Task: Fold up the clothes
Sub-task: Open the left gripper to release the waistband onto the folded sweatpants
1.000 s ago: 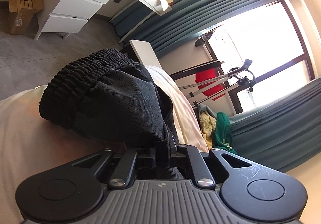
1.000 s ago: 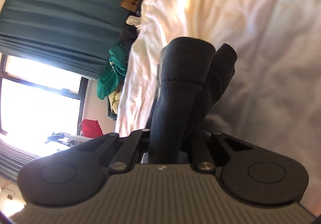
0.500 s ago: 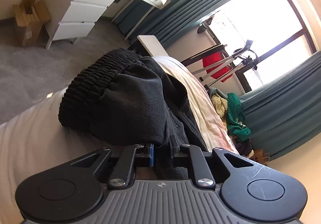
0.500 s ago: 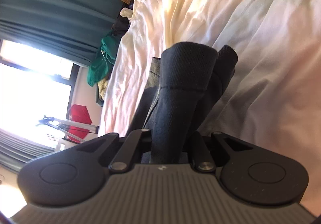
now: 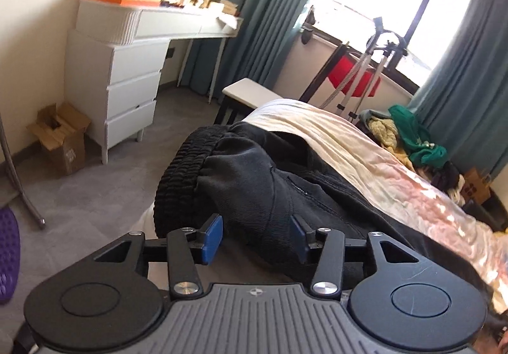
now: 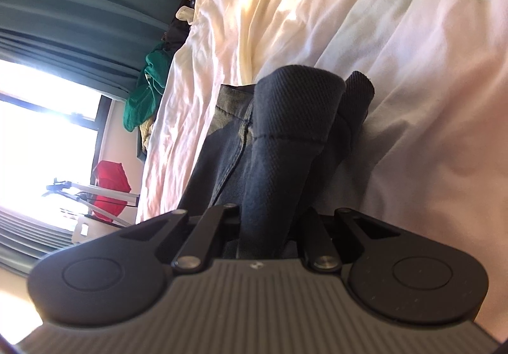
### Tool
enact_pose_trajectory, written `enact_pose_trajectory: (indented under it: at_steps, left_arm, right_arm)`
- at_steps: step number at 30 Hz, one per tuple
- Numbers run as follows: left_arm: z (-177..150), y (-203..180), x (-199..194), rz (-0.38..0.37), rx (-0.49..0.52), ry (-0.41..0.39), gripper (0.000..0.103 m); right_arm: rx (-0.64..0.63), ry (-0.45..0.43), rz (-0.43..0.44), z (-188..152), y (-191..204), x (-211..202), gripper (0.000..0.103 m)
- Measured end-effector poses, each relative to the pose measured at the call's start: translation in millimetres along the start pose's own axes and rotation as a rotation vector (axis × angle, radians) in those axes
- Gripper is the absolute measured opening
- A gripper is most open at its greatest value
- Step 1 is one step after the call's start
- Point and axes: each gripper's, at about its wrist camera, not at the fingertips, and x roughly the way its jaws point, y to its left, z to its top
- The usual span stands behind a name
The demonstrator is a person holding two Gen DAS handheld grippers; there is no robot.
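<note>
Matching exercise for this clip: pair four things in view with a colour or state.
Column one:
1. left gripper
2. right gripper
3. drawer unit
4. garment on the clothes heap

Column two:
A. green
B. jaws opening, pads off the cloth
C. white
D. jaws shut on the dark trousers

Pairs: 1-B, 2-D, 3-C, 4-A

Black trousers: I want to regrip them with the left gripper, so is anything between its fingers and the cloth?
Nothing visible. The left gripper is opening with the black trousers directly between its blue pads, on the bed sheet. The right gripper is shut on the trousers.
</note>
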Motion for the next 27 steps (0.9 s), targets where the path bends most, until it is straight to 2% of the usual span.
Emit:
enact_pose_trajectory:
  at_steps: [4, 7, 8, 11, 15, 21, 24, 27]
  left_arm:
    - [4, -44, -8, -0.002, 0.158, -0.029, 0.06]
    - [-1, -82, -1, -0.047, 0.242, -0.033, 0.073]
    - [-3, -95, 3, -0.064, 0.267, -0.032, 0.079]
    - [-14, -133, 18, -0.097, 0.309, -0.016, 0.081]
    - [-30, -176, 39, -0.134, 0.375, -0.003, 0.09]
    - [-54, -222, 92, -0.129, 0.387, 0.021, 0.094]
    - [-65, -233, 126, -0.144, 0.377, 0.056, 0.094]
    - [-76, -238, 155, -0.149, 0.372, 0.063, 0.095]
  right_arm:
    - [-0.012, -0.002, -0.002, 0, 1, -2, 0.011]
    - [-0.016, 0.001, -0.001, 1, 3, -2, 0.012]
    - [-0.027, 0.0, -0.004, 1, 4, -3, 0.012]
    - [-0.054, -0.005, -0.012, 0, 6, -4, 0.011]
    - [-0.061, -0.008, -0.007, 0, 7, -7, 0.012]
    - [-0.087, -0.017, -0.015, -2, 10, -8, 0.012]
    - [-0.111, -0.026, -0.023, -3, 13, -9, 0.012]
    - [-0.08, -0.032, 0.003, -3, 8, -11, 0.012]
